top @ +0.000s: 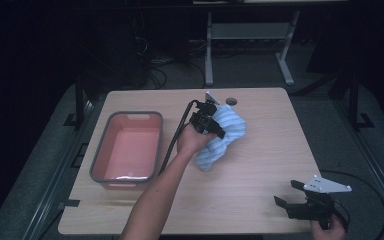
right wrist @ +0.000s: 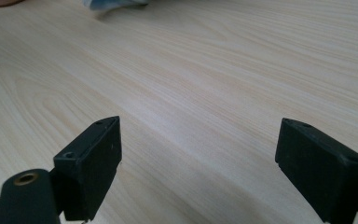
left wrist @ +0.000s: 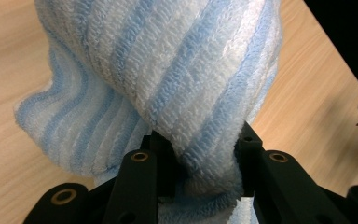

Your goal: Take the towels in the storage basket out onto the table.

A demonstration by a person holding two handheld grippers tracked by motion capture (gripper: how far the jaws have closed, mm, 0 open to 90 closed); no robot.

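A light blue and white striped towel lies bunched near the middle of the wooden table. My left gripper is shut on a fold of it; in the left gripper view the towel rises thick between the two black jaws of that gripper, with cloth pinched between the pads. Near the table's front right corner my right gripper stands open, held by a hand. In the right gripper view its jaws are wide apart over bare wood, the gripper holding nothing, and a corner of the towel shows at the top edge.
A grey-rimmed pink tub stands on the left part of the table, with nothing visible inside. A round cable hole sits near the far edge. A black cable trails from the left gripper along the forearm. Dark floor and a desk frame lie beyond.
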